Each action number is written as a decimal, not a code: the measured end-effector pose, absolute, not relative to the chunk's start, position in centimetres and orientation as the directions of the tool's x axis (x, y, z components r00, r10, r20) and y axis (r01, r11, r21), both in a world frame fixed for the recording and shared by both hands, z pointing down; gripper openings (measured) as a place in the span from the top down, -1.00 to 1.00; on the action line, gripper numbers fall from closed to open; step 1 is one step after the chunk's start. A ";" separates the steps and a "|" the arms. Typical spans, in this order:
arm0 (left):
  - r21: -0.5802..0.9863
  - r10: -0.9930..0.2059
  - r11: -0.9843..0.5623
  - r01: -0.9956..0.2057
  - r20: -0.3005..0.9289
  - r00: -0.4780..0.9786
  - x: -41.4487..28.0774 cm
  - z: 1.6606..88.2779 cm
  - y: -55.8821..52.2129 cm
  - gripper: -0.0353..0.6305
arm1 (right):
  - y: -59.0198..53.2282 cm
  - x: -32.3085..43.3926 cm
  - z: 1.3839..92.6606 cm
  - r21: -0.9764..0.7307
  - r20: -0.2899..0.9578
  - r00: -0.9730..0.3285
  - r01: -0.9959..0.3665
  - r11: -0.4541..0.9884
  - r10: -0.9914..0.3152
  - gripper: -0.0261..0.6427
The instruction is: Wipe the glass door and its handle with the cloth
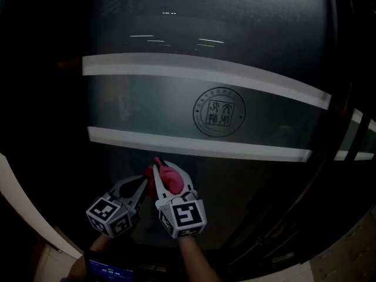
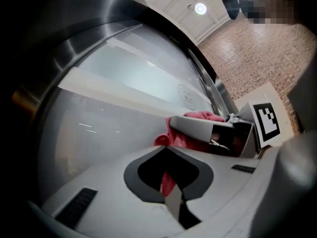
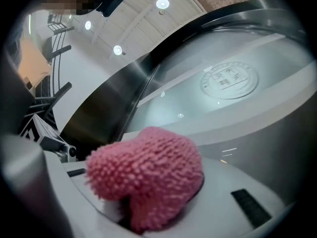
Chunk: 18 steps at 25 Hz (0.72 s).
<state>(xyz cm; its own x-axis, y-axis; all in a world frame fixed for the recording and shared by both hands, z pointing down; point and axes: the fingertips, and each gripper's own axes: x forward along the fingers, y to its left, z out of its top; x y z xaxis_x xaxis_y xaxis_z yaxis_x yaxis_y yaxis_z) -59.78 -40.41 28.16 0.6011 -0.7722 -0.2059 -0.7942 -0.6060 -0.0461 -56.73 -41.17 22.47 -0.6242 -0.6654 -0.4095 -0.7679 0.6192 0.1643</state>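
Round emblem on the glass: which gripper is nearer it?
Right. The right gripper, clamping the pink cloth, is below the emblem; the left gripper sits farther left and lower.

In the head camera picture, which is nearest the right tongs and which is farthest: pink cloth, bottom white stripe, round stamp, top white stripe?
1. cloth, held in the right tongs.
2. bottom white stripe, just above the tongs.
3. round stamp, higher, a bit to the right.
4. top white stripe, highest up.
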 end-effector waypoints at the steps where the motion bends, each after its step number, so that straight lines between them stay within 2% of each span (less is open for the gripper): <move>1: -0.051 -0.756 -0.626 -0.778 -0.208 0.621 -57.8 28.2 -40.6 0.86 | -41.3 -54.3 22.5 0.166 -0.409 -0.606 -0.784 0.598 -0.682 0.75; 6: -0.068 -0.679 -0.712 -0.699 -0.188 0.709 -47.7 28.7 -40.4 0.86 | -41.7 -40.8 23.1 0.153 -0.417 -0.478 -0.875 0.459 -0.773 0.75; 11: -0.066 -0.639 -0.748 -0.660 -0.194 0.744 -40.9 29.7 -40.6 0.86 | -41.9 -29.7 23.6 0.126 -0.404 -0.362 -0.932 0.340 -0.840 0.75; 15: -0.067 -0.624 -0.763 -0.642 -0.180 0.760 -37.9 30.3 -40.5 0.86 | -42.2 -23.9 23.6 0.094 -0.403 -0.289 -0.957 0.275 -0.869 0.75; 18: -0.060 -0.623 -0.766 -0.640 -0.174 0.762 -37.3 30.8 -40.5 0.86 | -42.2 -22.5 23.4 0.084 -0.398 -0.277 -0.960 0.266 -0.875 0.75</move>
